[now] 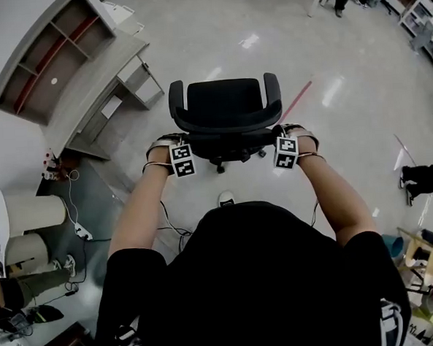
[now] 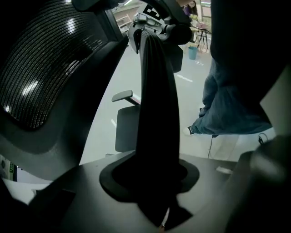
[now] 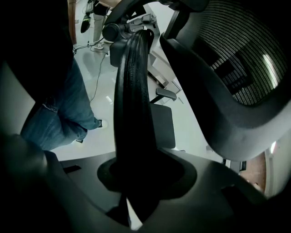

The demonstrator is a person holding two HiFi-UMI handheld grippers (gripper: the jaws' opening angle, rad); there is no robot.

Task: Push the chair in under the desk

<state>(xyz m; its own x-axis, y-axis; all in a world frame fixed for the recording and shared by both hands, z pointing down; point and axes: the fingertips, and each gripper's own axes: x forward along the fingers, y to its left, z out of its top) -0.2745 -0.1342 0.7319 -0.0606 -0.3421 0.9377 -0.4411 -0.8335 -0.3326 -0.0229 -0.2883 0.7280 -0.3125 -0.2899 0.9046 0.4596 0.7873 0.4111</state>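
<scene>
Chair, one, in left claw and right claw; one desk apart.

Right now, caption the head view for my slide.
The left gripper and right gripper hold the chair, away from the desk.

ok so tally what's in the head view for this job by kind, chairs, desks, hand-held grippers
chair: 1, black
desk: 1, light wood, off to the left
hand-held gripper: 2, the left hand-held gripper and the right hand-held gripper, each clamped on the chair's back
total: 4
</scene>
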